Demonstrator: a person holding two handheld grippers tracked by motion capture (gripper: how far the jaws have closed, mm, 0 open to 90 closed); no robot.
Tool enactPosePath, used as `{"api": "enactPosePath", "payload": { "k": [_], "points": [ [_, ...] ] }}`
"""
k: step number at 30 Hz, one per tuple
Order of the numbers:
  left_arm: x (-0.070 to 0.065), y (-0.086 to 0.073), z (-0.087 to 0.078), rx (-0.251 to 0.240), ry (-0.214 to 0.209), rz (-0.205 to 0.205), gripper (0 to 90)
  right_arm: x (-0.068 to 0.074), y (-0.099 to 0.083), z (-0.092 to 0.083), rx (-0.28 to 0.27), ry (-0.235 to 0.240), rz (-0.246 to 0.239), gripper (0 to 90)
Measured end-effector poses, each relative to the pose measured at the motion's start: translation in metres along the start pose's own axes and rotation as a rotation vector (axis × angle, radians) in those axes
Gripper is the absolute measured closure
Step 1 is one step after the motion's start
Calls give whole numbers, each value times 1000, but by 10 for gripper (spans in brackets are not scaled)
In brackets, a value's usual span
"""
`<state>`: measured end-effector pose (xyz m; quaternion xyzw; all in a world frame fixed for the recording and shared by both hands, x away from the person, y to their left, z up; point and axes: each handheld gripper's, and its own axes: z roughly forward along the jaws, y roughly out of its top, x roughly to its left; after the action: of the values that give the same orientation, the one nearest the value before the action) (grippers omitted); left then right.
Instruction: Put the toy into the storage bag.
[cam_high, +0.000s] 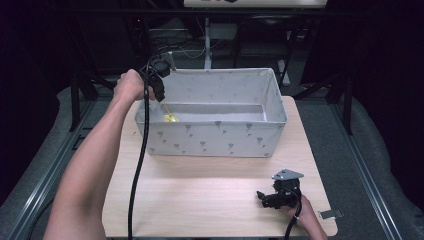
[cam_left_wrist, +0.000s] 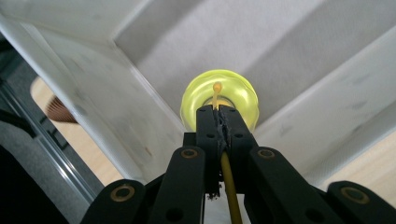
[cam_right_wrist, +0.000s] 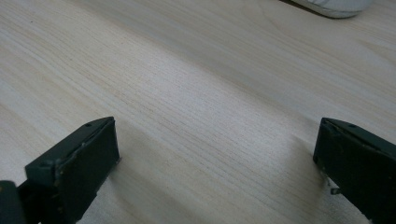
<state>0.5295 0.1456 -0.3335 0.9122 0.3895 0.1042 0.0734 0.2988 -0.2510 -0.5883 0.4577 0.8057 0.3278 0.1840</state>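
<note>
One wooden bench (cam_high: 220, 200) carried one grey fabric box (cam_high: 215, 142), printed with small dark marks, standing toward its far edge. All places below are given from that box.

The step in hand looked like lowering a spoon into the box. The left gripper (cam_high: 161, 95) hung just above the box's near-left corner, jaws pinched tight on the thin handle of one yellow spoon (cam_high: 170, 117), whose translucent bowl hung down inside the box, close to the floor at the left end. In the left gripper view the spoon (cam_left_wrist: 219, 99) showed its round bowl just past the closed tips of that gripper (cam_left_wrist: 219, 114), with the box's inner walls (cam_left_wrist: 107, 107) around it.

The next move probably called for easing the bowl onto the box floor, then parting the jaws and lifting clear without snagging the fabric rim.

The right gripper (cam_high: 267, 198) rested on the bench well in front of the box, toward its right end, jaws wide apart and holding nothing (cam_right_wrist: 217, 149).
</note>
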Motion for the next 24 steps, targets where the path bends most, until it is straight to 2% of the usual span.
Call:
{"api": "enactPosePath", "payload": {
  "k": [5, 7, 12, 13, 19, 24],
  "points": [
    [2, -9, 11, 60, -18, -28, 880, 0, 0, 0, 2, 0, 1, 0],
    [4, -12, 16, 87, -11, -26, 880, 0, 0, 0, 1, 0, 1, 0],
    [8, -19, 25, 119, -9, -48, 879, 0, 0, 0, 2, -1, 1, 0],
    [10, -21, 30, 139, -5, -55, 878, 0, 0, 0, 4, 0, 3, 0],
    [14, -28, 40, 156, -19, -80, 876, 0, 0, 0, 2, 0, 1, 0],
    [13, -30, 38, 118, -20, -86, 843, 0, 0, 0, 2, -1, 1, 0]
  ]
}}
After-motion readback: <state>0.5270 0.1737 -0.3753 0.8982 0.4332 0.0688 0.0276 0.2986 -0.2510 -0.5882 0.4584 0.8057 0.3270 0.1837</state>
